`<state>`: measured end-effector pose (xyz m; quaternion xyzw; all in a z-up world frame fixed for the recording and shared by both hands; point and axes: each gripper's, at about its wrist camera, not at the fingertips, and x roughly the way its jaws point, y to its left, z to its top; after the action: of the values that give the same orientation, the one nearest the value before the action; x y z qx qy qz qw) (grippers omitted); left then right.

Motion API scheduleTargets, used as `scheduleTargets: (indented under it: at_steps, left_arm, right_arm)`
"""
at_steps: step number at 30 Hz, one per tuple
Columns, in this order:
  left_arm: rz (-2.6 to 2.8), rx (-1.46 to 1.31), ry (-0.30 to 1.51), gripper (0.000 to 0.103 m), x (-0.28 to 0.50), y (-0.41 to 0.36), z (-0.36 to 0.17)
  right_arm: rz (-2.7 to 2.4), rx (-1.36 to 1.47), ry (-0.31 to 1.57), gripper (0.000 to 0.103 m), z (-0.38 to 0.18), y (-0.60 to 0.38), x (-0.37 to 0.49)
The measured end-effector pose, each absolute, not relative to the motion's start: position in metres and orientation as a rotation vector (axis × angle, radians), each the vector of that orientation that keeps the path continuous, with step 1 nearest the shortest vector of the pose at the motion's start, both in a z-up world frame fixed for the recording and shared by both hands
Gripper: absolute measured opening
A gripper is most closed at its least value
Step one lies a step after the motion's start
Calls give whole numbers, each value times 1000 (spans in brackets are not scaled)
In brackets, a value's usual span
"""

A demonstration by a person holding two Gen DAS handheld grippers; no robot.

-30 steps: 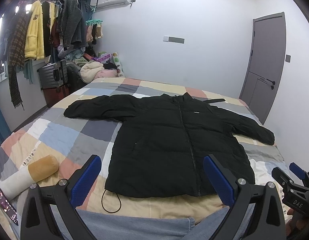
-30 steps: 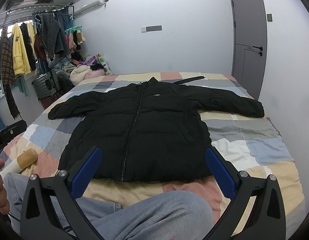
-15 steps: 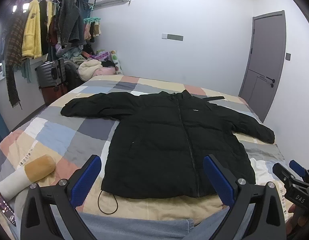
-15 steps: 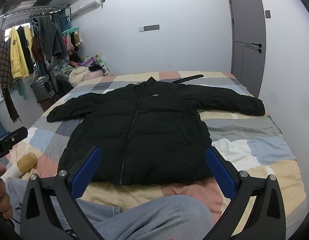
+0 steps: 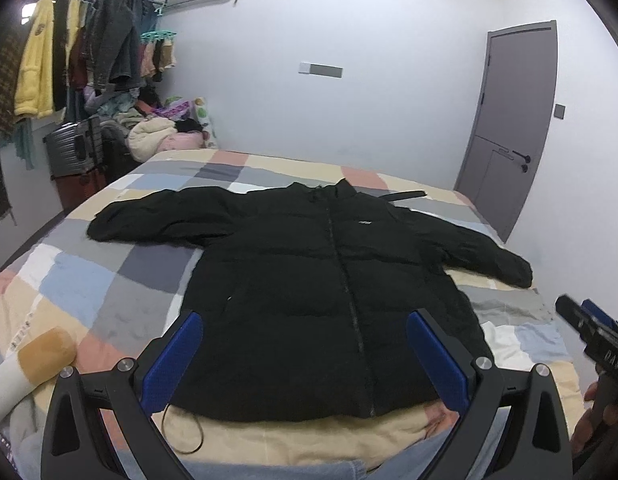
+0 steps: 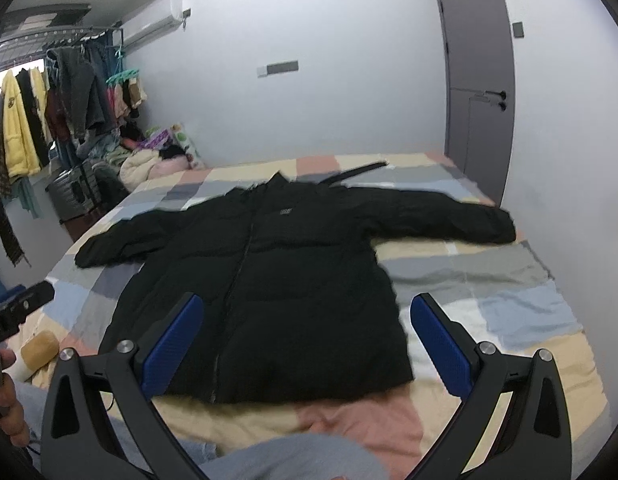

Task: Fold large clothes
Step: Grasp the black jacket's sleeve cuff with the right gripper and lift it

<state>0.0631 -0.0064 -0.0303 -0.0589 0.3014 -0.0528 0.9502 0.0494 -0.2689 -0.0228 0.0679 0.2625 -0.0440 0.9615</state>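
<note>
- Black padded jacket point(image 5: 333, 292) lies flat, front up and zipped, in the middle of the patchwork bedspread point(image 5: 89, 288), both sleeves spread outward.
- Left gripper point(image 5: 305, 356) and right gripper point(image 6: 307, 340) hover above the hem, jaws wide, holding nothing; folding not yet begun.
- Risk: thick, slippery padding may slide out of a shallow pinch; a bite on the top layer alone would lift the front and leave the back behind.
- Risk: the hem drawcord point(image 5: 189, 436) trails loose at the near left corner and could snag a finger.
- Risk: puffy fill is likely to spring a fold open again.
- Risk: the right sleeve's cuff point(image 6: 497, 226) lies near the bed's far edge and could slip off.
</note>
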Motion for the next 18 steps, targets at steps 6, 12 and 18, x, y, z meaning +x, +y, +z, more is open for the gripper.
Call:
scheduleTargets:
  at_steps: [6, 12, 18]
  left_arm:
    - [-152, -141, 609, 103, 94, -8, -37]
    - [-149, -114, 604, 103, 127, -7, -51]
    - [-117, -113, 614, 103, 163, 6, -71]
  right_arm:
    - [-137, 115, 410, 103, -5, -309, 71]
    - [-168, 85, 375, 103, -7, -362, 119]
    - [-229, 159, 440, 83, -46, -440, 186]
